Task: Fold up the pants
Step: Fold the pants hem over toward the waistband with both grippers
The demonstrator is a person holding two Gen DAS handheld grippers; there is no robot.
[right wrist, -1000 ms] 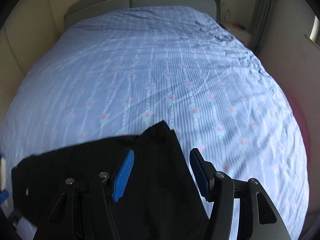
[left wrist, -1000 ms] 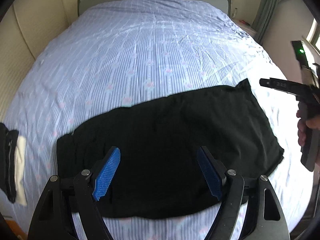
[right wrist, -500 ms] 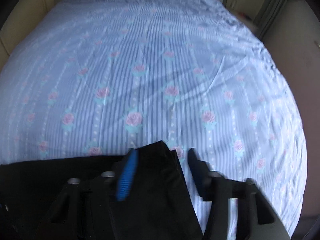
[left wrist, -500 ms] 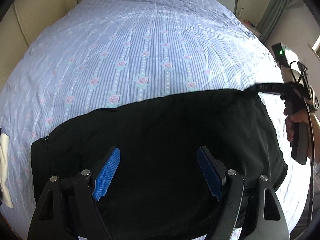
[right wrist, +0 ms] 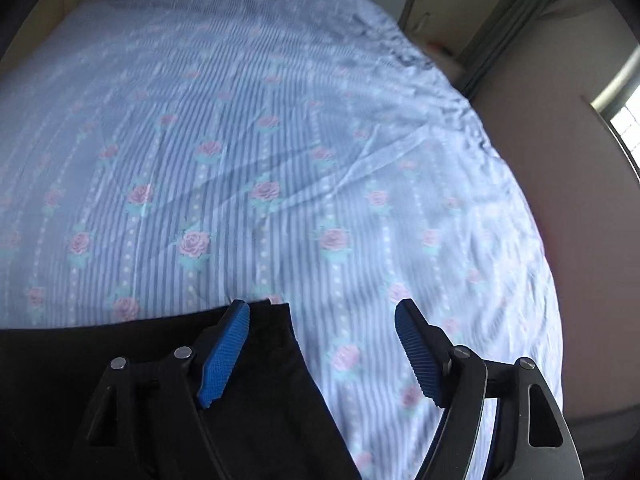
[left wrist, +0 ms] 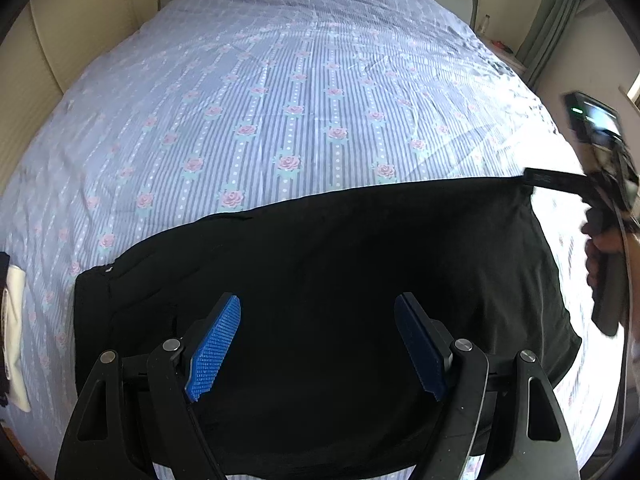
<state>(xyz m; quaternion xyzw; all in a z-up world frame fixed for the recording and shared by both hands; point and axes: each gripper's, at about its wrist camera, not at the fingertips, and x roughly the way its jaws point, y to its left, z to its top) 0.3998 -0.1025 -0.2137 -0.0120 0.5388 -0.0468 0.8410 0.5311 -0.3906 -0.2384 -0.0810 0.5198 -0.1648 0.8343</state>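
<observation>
Right wrist view: the right hand-held gripper (right wrist: 322,344) is opening, pants (right wrist: 264,360) corner released beneath its left finger; that finger could snag and rumple the fold.

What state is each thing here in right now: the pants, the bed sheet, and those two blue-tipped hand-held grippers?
Black pants: lying flat on the bed.
Bed sheet: spread out, lightly wrinkled.
Left hand-held gripper: open above the pants, holding nothing.
Right hand-held gripper: jaws opening over the pants' corner, pads not pressing it.
</observation>
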